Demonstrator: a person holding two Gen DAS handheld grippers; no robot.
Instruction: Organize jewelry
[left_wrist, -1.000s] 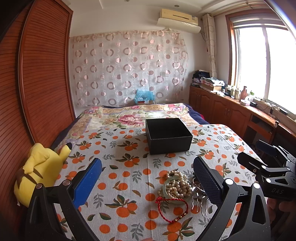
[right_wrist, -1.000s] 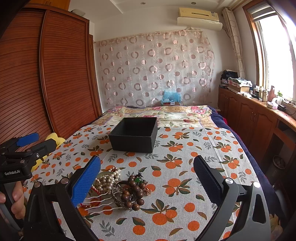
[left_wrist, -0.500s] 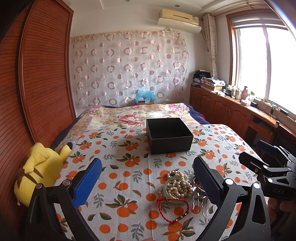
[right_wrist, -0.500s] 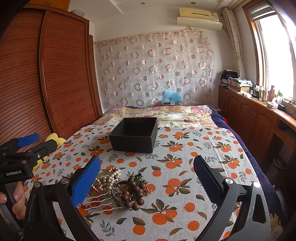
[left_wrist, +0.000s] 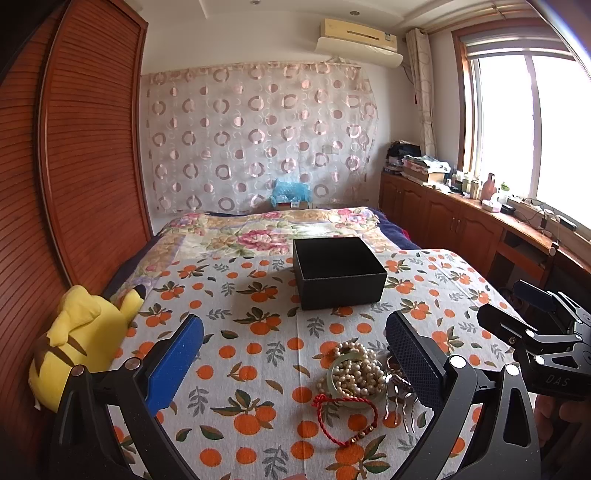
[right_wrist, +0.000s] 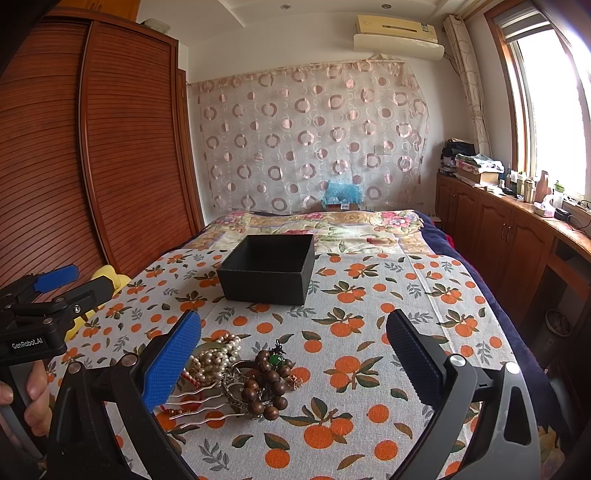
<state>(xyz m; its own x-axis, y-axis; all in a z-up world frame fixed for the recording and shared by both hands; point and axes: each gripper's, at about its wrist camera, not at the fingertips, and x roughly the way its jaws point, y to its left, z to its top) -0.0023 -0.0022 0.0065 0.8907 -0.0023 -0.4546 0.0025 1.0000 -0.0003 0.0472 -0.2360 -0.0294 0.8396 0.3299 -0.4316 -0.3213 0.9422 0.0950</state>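
Left gripper (left_wrist: 293, 363): jaws wide, holding nothing.
Right gripper (right_wrist: 293, 360): jaws spread, holding nothing.
Jewelry (right_wrist: 236, 373): heaped on cloth (right_wrist: 369, 332), near edge.
Box (right_wrist: 267, 271): open, beyond, apart.
Writing: "GenRobot.AI", "DAS".

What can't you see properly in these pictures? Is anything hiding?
- Inside of the black box: both views look in at a low angle, so its walls hide part of the floor.
- Pearl necklace: in the right wrist view, the right tool's blue finger covers part of it.
- Hair comb: in the left wrist view, the left tool's dark finger hides its top.
- Yellow plush toy: right wrist view, mostly behind the left tool.
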